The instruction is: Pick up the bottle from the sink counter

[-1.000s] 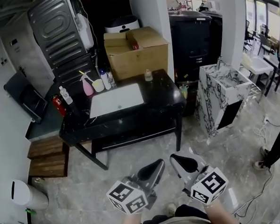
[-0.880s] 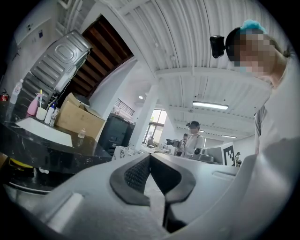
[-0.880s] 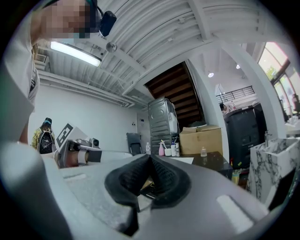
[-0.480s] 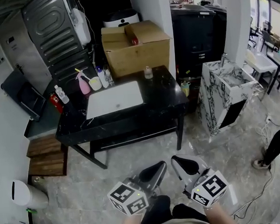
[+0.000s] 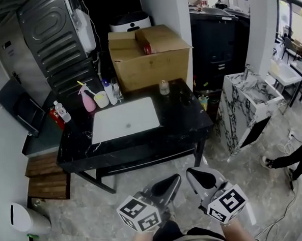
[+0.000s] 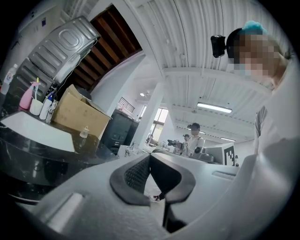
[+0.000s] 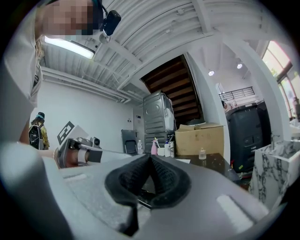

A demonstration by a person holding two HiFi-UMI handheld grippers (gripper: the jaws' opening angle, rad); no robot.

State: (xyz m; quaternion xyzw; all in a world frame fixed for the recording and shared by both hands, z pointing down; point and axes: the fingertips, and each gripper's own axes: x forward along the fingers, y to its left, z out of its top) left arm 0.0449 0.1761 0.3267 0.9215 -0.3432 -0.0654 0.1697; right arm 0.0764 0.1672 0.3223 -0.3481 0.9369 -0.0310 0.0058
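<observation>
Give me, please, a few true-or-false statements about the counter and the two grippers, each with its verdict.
1. The left gripper and the right gripper are both shut and empty. True.
2. A white sink is set into a black counter. True.
3. The cardboard box stands on the floor in front of the counter. False: it stands behind the counter's far edge.
4. The pink spray bottle is at the counter's near right corner. False: it is at the far left, as the head view shows it.
5. A small clear bottle stands on the counter beyond the sink's far right corner. True.
</observation>
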